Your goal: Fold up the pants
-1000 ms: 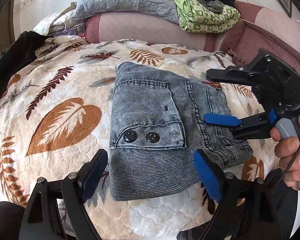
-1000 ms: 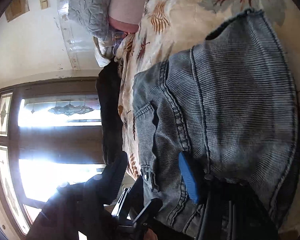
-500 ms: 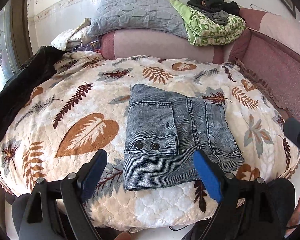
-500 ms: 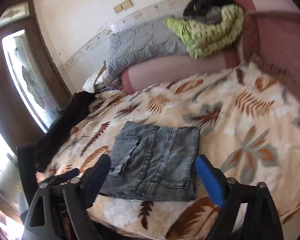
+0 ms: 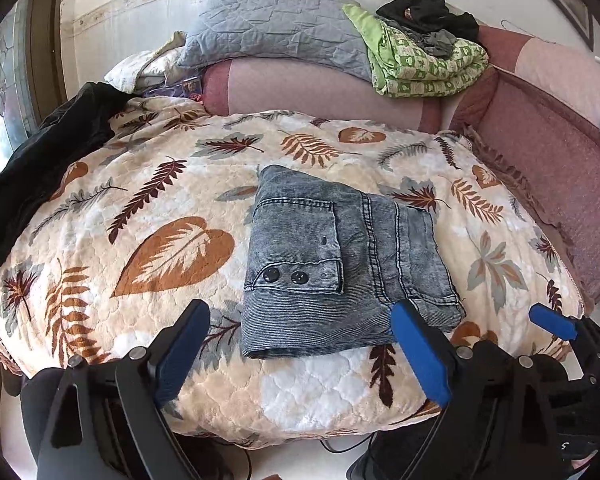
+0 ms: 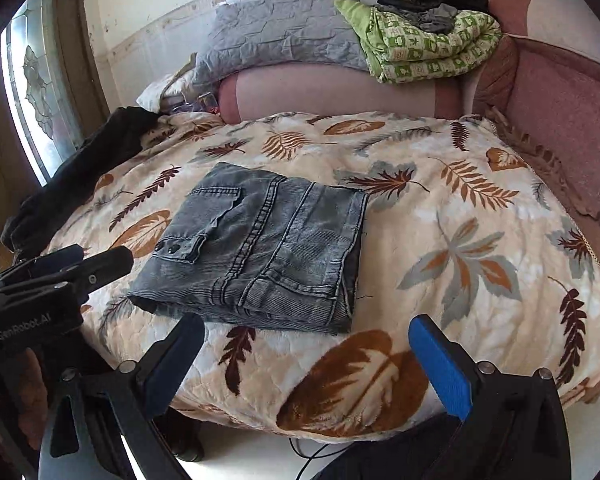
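Leaf-printed bedding [image 5: 148, 240] covers the bed, with a grey pillow [image 5: 276, 28] and a green patterned quilt [image 5: 420, 60] stacked against the pink headboard at twelve o'clock. The pants [image 5: 340, 264] lie near the middle of the bed as a compact, roughly square denim bundle, buttoned pocket flap up, nothing touching them.

A second ago the right tool [image 6: 312, 360] was low over the denim, one blue pad against the right edge of the bundle; now it has pulled back off the bed toward six o'clock and looks at the whole bundle from a distance. Its jaws stand wide apart and empty. The left tool [image 5: 300, 344] has also lifted away a little; its jaws are opening further, with only bedding and the near hem of the bundle seen between them, nothing gripped. In the left view the right tool's blue fingertip sits at four o'clock, clear of the cloth.

Both tools releasing and retreating suggests the last fold is set. Judging by the tidy edges, the folding looks essentially finished.
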`<state>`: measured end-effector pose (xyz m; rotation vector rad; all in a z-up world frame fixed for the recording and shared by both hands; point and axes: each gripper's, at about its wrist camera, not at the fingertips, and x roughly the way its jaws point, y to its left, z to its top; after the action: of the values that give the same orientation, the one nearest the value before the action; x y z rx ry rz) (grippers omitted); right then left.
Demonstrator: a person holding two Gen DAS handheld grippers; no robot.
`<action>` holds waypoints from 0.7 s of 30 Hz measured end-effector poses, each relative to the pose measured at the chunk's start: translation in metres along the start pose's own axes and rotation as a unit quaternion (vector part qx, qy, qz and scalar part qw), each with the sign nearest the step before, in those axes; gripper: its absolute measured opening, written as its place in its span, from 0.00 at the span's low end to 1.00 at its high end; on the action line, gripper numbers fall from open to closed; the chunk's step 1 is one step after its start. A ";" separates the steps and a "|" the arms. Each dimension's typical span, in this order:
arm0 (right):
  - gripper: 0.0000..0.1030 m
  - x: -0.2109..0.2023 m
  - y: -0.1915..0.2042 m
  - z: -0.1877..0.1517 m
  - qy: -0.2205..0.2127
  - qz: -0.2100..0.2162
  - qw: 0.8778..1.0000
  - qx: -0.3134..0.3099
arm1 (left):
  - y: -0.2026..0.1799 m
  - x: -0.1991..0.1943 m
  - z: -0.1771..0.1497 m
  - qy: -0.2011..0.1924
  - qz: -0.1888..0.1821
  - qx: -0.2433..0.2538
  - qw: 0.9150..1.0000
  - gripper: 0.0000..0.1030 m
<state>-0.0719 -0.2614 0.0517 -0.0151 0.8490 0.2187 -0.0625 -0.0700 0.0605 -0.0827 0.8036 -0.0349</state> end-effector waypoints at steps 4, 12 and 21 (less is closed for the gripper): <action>1.00 0.000 0.005 0.001 0.010 -0.004 1.000 -0.009 | 0.001 -0.003 0.002 0.003 -0.008 -0.007 1.000 0.91; 1.00 0.005 0.009 0.005 0.026 -0.004 0.999 -0.018 | 0.000 0.001 0.003 0.018 -0.020 -0.004 1.000 0.92; 1.00 0.007 0.013 0.010 0.030 -0.006 0.999 -0.020 | 0.005 0.002 0.005 0.009 0.001 -0.019 1.000 0.93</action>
<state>-0.0626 -0.2462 0.0542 -0.0639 0.9035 0.2240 -0.0579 -0.0645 0.0621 -0.1190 0.8229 -0.0190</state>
